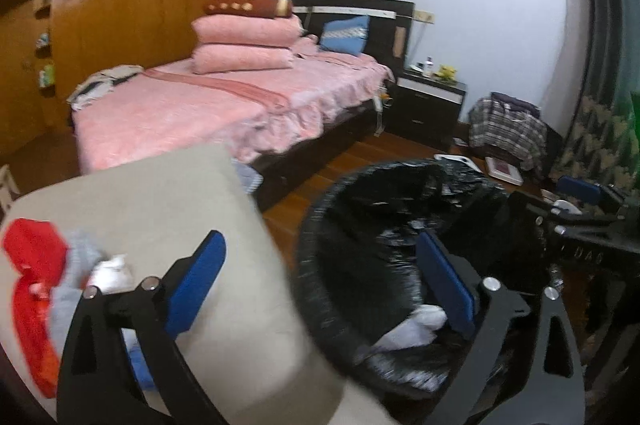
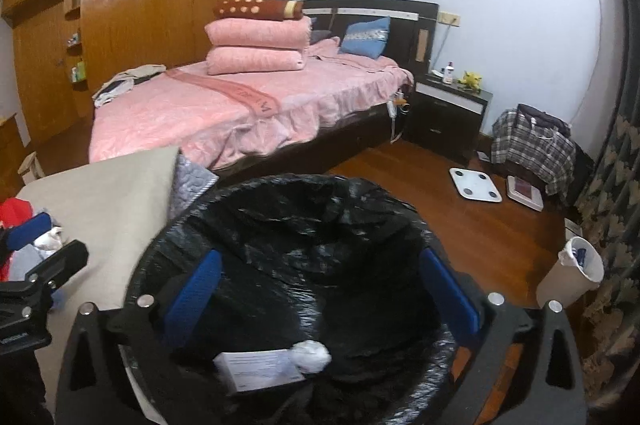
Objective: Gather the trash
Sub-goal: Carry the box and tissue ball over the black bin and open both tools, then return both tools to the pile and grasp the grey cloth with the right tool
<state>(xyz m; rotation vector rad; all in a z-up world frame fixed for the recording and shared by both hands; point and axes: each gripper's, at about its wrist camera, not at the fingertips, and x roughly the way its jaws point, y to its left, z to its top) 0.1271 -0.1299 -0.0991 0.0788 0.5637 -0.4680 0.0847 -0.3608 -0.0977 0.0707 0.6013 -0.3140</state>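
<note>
Below the right gripper, whose jaws are spread wide and grasp nothing, sits the black-lined trash bin, holding a white paper and a crumpled tissue. Similarly released, the left gripper straddles the bin's rim and the beige surface, red cloth left of its jaws.

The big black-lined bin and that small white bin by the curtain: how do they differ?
The black bin is wide, lined with a glossy black bag, and sits right under the right gripper. The white bin is slimmer, pale-lined, and off by the curtain. The black bin holds a box and a wad. Both bins are open-topped and hold something.
</note>
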